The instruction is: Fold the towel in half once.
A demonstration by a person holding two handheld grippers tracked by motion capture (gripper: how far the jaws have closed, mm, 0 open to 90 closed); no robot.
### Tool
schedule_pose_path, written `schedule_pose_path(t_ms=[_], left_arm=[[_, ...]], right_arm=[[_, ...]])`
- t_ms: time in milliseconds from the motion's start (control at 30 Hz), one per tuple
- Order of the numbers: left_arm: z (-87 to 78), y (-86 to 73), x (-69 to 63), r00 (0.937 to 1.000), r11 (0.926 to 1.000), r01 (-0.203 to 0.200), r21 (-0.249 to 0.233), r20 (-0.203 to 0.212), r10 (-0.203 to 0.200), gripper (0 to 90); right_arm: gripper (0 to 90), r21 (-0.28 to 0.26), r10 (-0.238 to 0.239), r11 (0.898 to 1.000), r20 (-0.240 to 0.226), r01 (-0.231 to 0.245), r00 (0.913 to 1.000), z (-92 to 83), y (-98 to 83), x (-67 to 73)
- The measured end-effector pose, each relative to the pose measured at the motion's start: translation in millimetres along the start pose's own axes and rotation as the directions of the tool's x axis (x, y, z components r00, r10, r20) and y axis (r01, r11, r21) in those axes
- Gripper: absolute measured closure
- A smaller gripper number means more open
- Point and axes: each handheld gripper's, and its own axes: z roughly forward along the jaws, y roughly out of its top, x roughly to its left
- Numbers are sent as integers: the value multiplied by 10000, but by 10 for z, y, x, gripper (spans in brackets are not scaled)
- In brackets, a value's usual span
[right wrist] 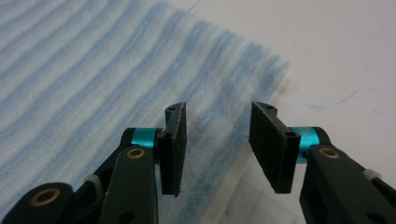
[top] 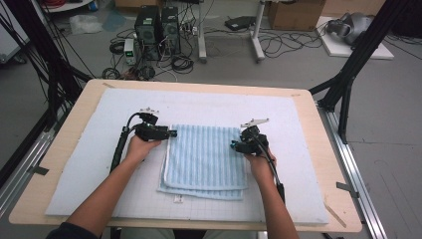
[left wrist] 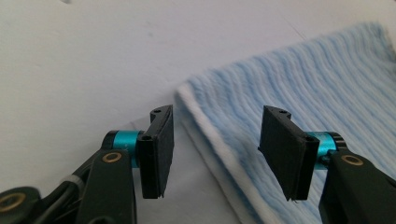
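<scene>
between parted, empty fingers [left wrist: 215,154] lies a folded, blue-striped towel [top: 205,159], white-edged.

A: so what's my setup sitting on? A light wooden table [top: 94,89] with rounded corners, and a pale blue-white foam mat [top: 298,149] covers nearly the whole top

B: anything on the mat?

A: just the blue striped towel [top: 204,154], folded, lying flat in the middle of it. White edging shows along its left side and a lower layer peeks out at the near edge, with a small tag there
</scene>
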Motion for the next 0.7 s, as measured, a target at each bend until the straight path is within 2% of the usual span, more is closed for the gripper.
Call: schedule_pose_path(t_ms=[33, 67, 100, 133, 167, 233, 300, 400, 500, 533, 567, 600, 633, 667, 700], left_arm=[[10, 0, -45, 9994, 9995, -293, 71, -188, 294, 475], [15, 2, -79, 9974, 9979, -621, 184, -352, 627, 546], [25, 1, -96, 9974, 9974, -695, 165, -173, 698, 668], [35, 0, -117, 9958, 9959, -882, 200, -217, 886, 825], [43, 5, -132, 9940, 9946, -1024, 172, -373, 1030, 845], [59, 17, -121, 9942, 9962, -862, -140, -665, 851, 860], [70, 27, -68, 9954, 9973, -480, -555, -858, 432, 862], [89, 27, 15, 9954, 9965, -53, -836, -956, -27, 863], [95, 18, 83, 9936, 9917, 571, -1156, -907, -678, 855], [83, 19, 88, 9941, 9905, 500, -1279, -893, -618, 839], [64, 21, 88, 9942, 9910, 242, -1316, -1004, -376, 787], [41, 22, 97, 9948, 9906, 215, -1348, -959, -346, 703], [10, 20, 115, 9966, 9909, 296, -1317, -727, -395, 647], [-12, 19, 125, 9970, 9916, 295, -1258, -673, -382, 568], [-37, 14, 129, 9975, 9917, 266, -1255, -621, -346, 511]], right_arm=[[599, 85, 17, 10000, -32, -17, 10000, 23, -5, 6], [635, 2, 155, 9999, -27, -155, 9999, 38, -6, 7], [693, -47, 268, 9996, -34, -268, 9996, 45, 1, 3], [772, -127, 308, 9994, -100, -309, 9995, 53, 3, -2], [819, -145, 298, 9994, -142, -300, 9995, 59, 5, 0], [853, -248, 118, 9996, 0, -118, 9999, 79, 16, 0], [863, -418, 16, 9991, 281, -4, 9996, 106, 42, -1], [866, -700, -167, 9973, 703, 217, 9974, 189, 102, 16], [865, -904, -157, 9956, 979, 246, 9951, 271, 160, 21], [862, -980, -92, 9950, 1013, 192, 9948, 294, 174, 22], [847, -1040, -47, 9945, 1027, 155, 9947, 308, 182, 17], [802, -1069, 121, 9943, 984, -16, 9951, 310, 183, 20], [746, -1104, 128, 9939, 1015, -15, 9948, 301, 181, 16], [691, -1165, 153, 9932, 984, -38, 9950, 280, 173, 9], [673, -1201, 224, 9927, 944, -110, 9953, 259, 165, 11]])
